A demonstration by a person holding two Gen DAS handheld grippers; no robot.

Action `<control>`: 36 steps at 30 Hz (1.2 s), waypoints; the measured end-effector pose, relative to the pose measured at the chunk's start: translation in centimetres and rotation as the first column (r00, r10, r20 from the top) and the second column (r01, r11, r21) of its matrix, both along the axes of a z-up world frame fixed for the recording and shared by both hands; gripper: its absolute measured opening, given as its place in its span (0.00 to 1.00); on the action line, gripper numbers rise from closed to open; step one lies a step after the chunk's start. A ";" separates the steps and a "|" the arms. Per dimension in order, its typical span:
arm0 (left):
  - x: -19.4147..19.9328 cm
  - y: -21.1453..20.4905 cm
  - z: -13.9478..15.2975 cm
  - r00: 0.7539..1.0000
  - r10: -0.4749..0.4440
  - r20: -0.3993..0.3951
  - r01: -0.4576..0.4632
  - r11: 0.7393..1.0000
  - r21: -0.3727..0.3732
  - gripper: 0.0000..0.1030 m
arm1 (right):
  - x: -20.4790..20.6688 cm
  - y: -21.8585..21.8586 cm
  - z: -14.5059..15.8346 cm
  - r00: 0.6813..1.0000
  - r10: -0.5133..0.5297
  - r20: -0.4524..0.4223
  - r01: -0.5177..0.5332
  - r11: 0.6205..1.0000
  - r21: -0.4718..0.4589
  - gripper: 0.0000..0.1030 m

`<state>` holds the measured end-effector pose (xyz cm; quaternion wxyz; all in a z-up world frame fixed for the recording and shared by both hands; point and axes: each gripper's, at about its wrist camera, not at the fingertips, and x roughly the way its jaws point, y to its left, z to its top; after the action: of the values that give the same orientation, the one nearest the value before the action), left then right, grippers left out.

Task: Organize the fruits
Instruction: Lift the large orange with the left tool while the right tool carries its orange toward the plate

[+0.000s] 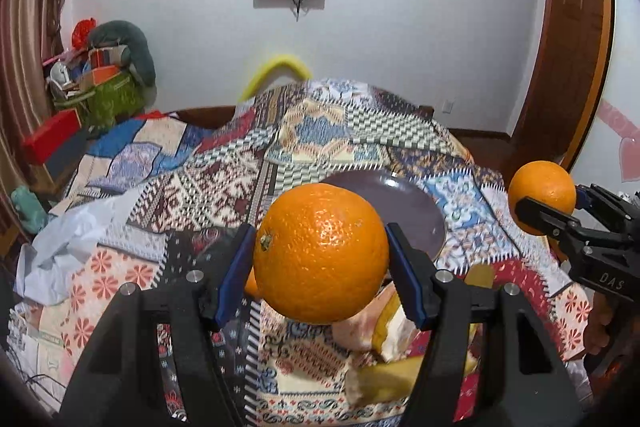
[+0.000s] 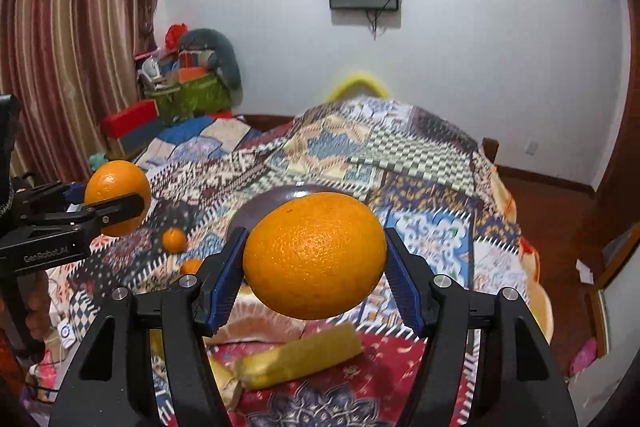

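Observation:
My left gripper (image 1: pixel 320 239) is shut on a large orange (image 1: pixel 320 253), its blue pads pressing both sides, held above the patchwork cloth. My right gripper (image 2: pixel 314 247) is shut on a second large orange (image 2: pixel 314 255) in the same way. Each wrist view shows the other side: the right gripper (image 1: pixel 550 201) with its orange (image 1: pixel 542 193) at the right edge, the left gripper (image 2: pixel 112 205) with its orange (image 2: pixel 116 193) at the left. A dark purple plate (image 1: pixel 416 211) (image 2: pixel 264 207) lies on the cloth just beyond both oranges, with nothing visible on it.
Two small tangerines (image 2: pixel 174 239) (image 2: pixel 191 266) lie left of the plate. Yellow pomelo peel (image 2: pixel 296 355) and a pink pomelo piece (image 1: pixel 360 331) lie under the grippers. A white plastic bag (image 1: pixel 68 247) lies crumpled at the left. Boxes and bags (image 1: pixel 100 83) are piled by the curtain.

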<state>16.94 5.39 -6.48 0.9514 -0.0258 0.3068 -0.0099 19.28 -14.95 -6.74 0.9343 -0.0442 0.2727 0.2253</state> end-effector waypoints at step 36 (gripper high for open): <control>13.7 -1.6 -2.3 0.995 -0.036 -0.093 0.039 0.999 0.031 0.62 | 11.0 2.6 -3.4 0.997 0.012 -0.073 -0.018 0.996 -0.087 0.61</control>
<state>30.62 3.79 -8.80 0.9361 -0.0047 0.3512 -0.0214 30.28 -12.39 -10.15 0.9192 -0.0792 0.3158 0.2217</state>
